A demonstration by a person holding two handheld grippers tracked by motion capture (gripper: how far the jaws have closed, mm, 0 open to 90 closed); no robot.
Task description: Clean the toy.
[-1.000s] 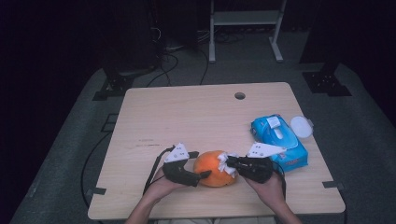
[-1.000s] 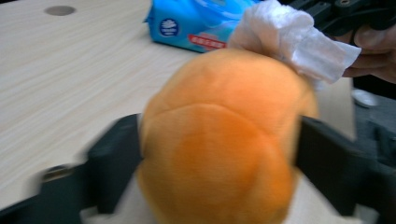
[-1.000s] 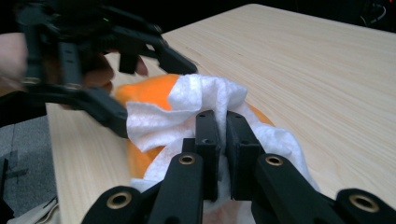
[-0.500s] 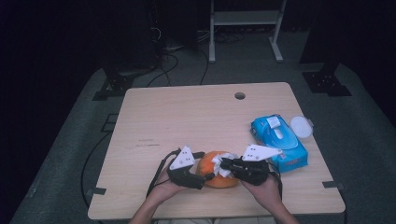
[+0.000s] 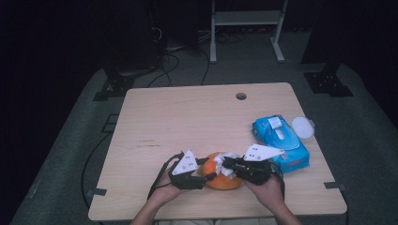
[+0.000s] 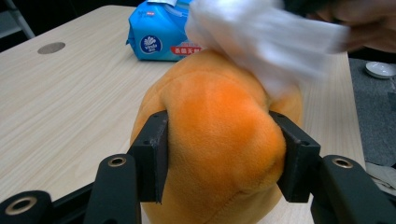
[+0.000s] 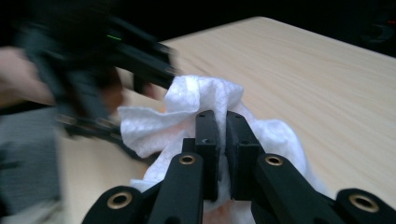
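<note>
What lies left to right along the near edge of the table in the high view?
left gripper → orange plush toy → white wipe → right gripper → blue wipes pack → white lid

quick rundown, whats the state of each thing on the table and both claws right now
orange plush toy: on the table, squeezed from both sides
left claw: jaws have just been closing, now pressed on the plush toy
white wipe: crumpled, lying on top of the toy
right claw: shut on the wipe
blue wipes pack: lying flat on the table
white round lid: lying beside the pack
</note>
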